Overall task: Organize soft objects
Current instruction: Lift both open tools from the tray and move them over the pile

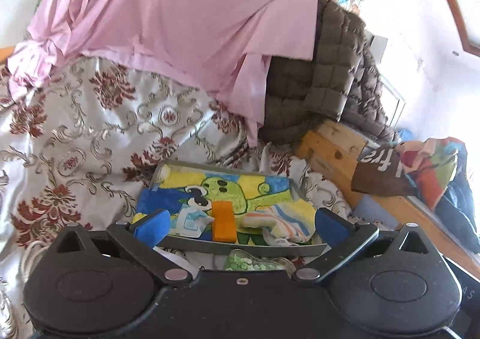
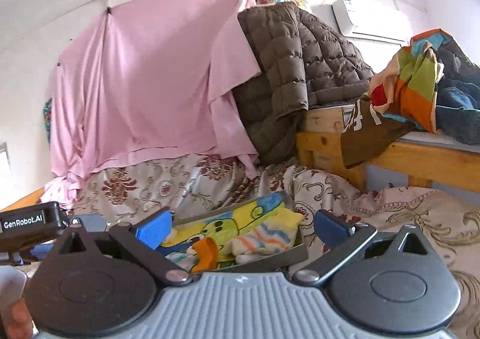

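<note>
Here, a floral bedspread [image 1: 90, 134] is covering the bed, and a pink sheet [image 2: 144, 83] is hanging along the white wall behind it. A brown quilt [image 2: 285, 68] is draping over the wooden frame [image 2: 324, 143] beside the sheet, with bright clothes [image 2: 414, 80] piling on the ledge further right. A grey tray [image 2: 300, 252] is sitting on the bedspread, holding a cartoon cloth [image 1: 240, 189], a striped sock [image 2: 264, 240] and an orange piece [image 1: 223, 220], possibly a block. The left gripper [image 1: 240, 223] is hovering just over the tray's near rim, tilting slightly down, its 2 blue pads spread wide with nothing pinched. The right gripper [image 2: 243, 229] is hanging beside it, nearly level, likewise gaping and empty.
</note>
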A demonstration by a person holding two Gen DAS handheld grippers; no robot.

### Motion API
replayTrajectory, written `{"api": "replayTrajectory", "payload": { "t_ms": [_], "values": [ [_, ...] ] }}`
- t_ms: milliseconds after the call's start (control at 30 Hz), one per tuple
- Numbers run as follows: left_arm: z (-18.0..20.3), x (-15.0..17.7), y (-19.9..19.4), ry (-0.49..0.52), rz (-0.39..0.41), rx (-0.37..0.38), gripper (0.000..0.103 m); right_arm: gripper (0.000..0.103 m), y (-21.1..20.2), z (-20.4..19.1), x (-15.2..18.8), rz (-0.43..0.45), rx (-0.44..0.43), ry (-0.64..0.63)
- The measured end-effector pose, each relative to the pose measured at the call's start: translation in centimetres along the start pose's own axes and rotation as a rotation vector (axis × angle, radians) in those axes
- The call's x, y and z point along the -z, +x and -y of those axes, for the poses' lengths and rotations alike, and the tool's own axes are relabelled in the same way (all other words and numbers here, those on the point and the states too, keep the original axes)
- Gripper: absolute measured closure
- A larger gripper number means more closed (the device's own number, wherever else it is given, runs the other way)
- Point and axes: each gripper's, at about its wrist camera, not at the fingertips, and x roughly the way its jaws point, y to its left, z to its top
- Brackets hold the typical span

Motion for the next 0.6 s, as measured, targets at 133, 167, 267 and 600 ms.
{"api": "replayTrajectory", "payload": {
  "t_ms": [133,167,267,600],
  "values": [
    [0.5,1.4,-2.9,0.017,0.031,-0.011,0.001,0.000,-2.3,-0.5,1.2,0.016,-0.010,-0.003],
    [0.5,1.7,-3.5,0.018,0.031,-0.018,0.001,0.000,-2.7,-0.6,1.5,0.008,-0.021,-0.007],
    [0.1,2.7,-5.4,0.005,0.047,-0.031,0.001,0.000,-4.0,-0.9,2.2,-0.011,-0.044,-0.004],
    [-2.2,6.1,-9.3,-0.096,0.068,-0.110,0.001,0.000,-8.0,-2.9,5.7,-0.054,0.010,-0.039]
  ]
}}
